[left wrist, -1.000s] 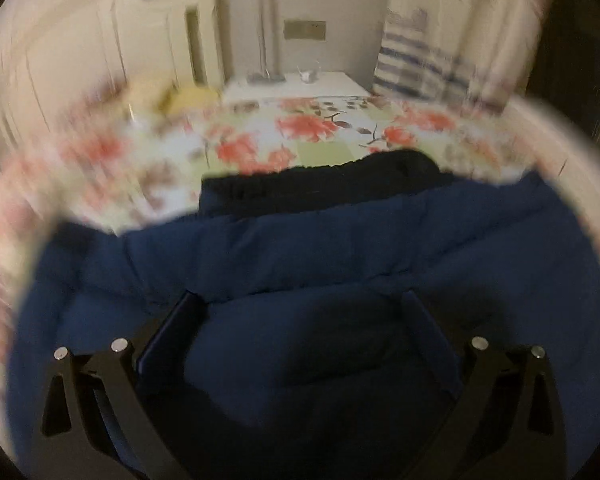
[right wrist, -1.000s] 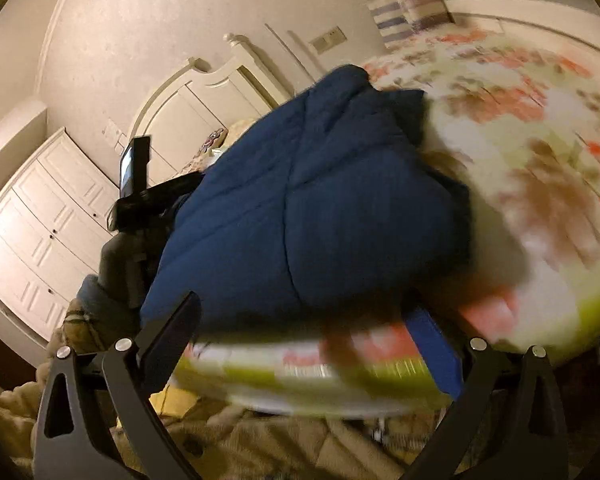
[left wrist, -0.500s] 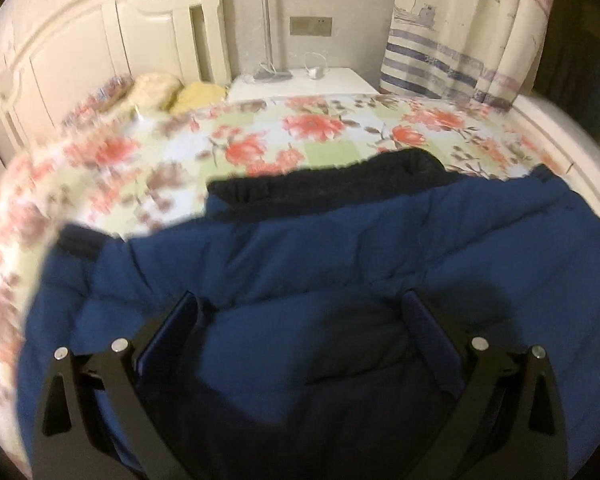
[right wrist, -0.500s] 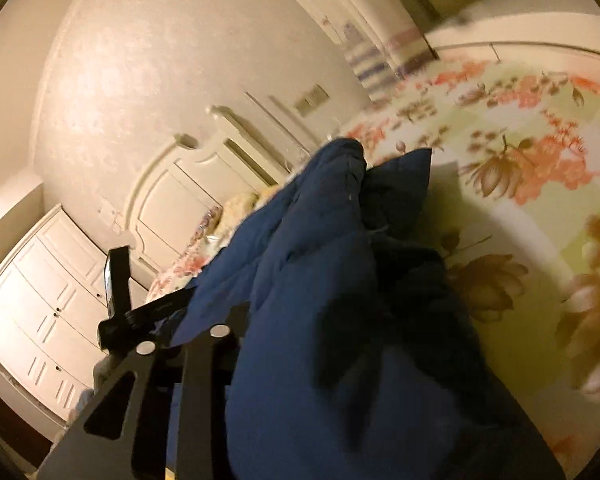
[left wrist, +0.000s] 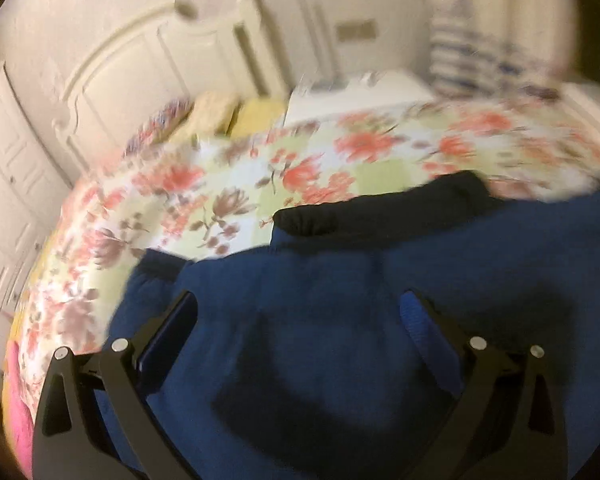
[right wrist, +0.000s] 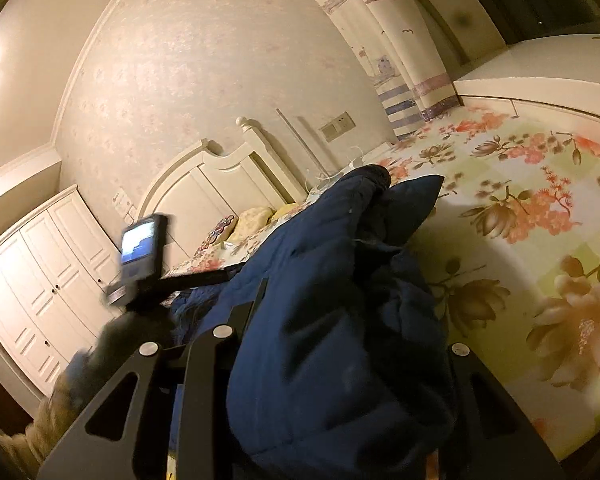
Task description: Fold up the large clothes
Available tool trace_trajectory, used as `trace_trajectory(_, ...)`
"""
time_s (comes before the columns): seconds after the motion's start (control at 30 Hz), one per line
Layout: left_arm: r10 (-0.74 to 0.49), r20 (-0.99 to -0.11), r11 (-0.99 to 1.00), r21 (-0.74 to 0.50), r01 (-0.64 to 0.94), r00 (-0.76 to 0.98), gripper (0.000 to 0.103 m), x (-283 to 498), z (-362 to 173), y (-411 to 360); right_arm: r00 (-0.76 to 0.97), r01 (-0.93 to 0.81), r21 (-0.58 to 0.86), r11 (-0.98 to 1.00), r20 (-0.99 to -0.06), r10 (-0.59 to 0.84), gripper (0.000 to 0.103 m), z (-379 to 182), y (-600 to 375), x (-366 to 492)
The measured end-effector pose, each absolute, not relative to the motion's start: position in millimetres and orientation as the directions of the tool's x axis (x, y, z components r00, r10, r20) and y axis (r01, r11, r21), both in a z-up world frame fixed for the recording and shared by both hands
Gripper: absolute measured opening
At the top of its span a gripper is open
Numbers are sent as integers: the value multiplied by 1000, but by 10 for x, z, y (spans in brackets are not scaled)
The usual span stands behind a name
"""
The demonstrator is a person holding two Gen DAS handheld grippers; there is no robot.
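Fabric fills both my views: a puffy navy-blue quilted jacket [left wrist: 380, 320] with a black knitted hem band [left wrist: 380, 210] lies on the floral bedspread [left wrist: 228, 184] of a bed with a cream carved wooden headboard [left wrist: 140, 80]. My left gripper [left wrist: 298, 312] hangs over the middle of the jacket with its jaws spread wide; the fabric lies under and between the fingers, but the pads do not press on it. My right gripper [right wrist: 352, 344] has its jaws drawn in on a thick bunch of the same jacket [right wrist: 332, 320], which bulges up between the black fingers [right wrist: 236, 320] and hides the tips. Its jaws have just been closing, with the jacket between them. In the right wrist view I see the left rig's small lit screen [right wrist: 140, 246] beside the jacket, above a gloved hand [right wrist: 120, 340]. The left wrist view is blurred.
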State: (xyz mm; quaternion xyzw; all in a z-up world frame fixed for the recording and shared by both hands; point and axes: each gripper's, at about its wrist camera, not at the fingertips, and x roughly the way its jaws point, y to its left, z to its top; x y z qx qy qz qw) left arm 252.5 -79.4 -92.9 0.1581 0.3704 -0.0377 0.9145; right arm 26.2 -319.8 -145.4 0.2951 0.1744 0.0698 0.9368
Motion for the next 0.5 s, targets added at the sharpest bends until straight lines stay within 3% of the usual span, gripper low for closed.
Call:
trace_trajectory(0.1, -34, -642, 930, 260, 259, 766, 101, 1773, -861, -620, 931, -33, 577, 816, -280, 235, 34, -1435, -3205, 256)
trace_trajectory(0.27, -188, -648, 873, 234, 428, 738, 101, 908, -1259, -528, 937, -34, 605, 795, -257, 236, 34, -1429, -3259, 253)
trace_trajectory(0.4, -287, -677, 887, 80, 455, 678, 101, 862, -1313, -384, 944, -22, 597, 802, -251, 213, 33, -1369, -3284, 185)
trace_trajectory(0.5, -265, -595, 935, 32, 352, 759, 101, 883, -1085, -125, 949, -20, 574, 818, -248, 197, 33, -1281, -3291, 126)
